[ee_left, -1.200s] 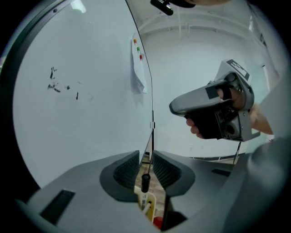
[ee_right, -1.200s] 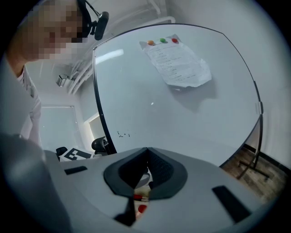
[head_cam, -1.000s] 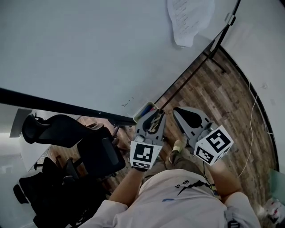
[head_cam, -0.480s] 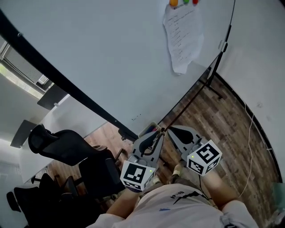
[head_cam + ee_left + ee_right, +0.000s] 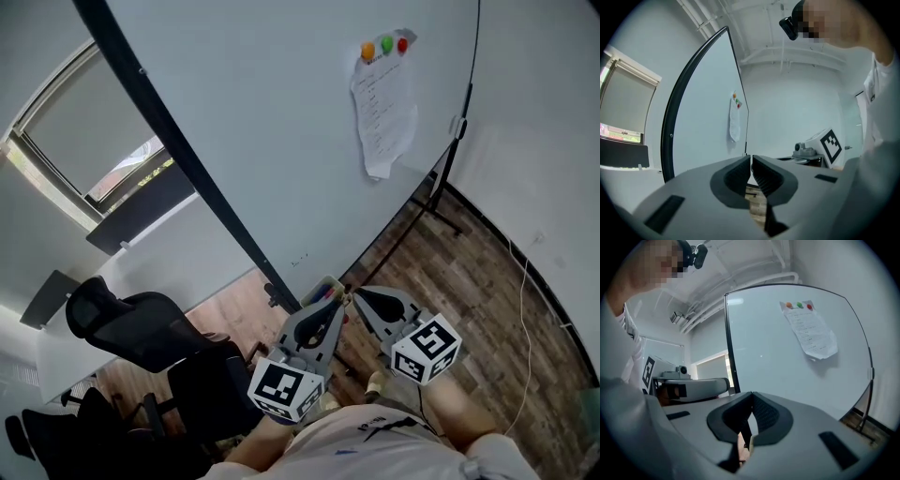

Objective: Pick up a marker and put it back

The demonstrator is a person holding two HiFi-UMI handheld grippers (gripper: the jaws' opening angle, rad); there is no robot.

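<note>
A big whiteboard (image 5: 281,122) fills most of the head view. Its face is smooth and pale and its thin black frame (image 5: 178,155) curves with the lens. Below it lies a floor (image 5: 469,272) of brown wood planks with a streaked grain, and a thin pale cable (image 5: 525,314) trails across them. At the lower left stand black office chairs (image 5: 141,323) with rounded, padded backs. A window (image 5: 89,141) behind them is mostly covered by a flat grey blind.

A long, slightly crumpled sheet of paper (image 5: 384,112) hangs on the board, its lower corner curling.

The left gripper (image 5: 751,158) is matte grey plastic with dark ribbed pads. Its jaws have just been closing and now stand almost together, with only a thin slit between them and nothing in it. The right gripper (image 5: 751,394) is built the same. Its pads meet at the tips and hold nothing. Each carries a white cube printed with black squares.

The markers (image 5: 323,292) show as small coloured sticks in a shallow tray (image 5: 317,284) at the board's lower edge, just ahead of the left gripper's tips. They are too small to tell apart.

Three round magnets (image 5: 385,44), orange, green and red, pin the top of the paper.
</note>
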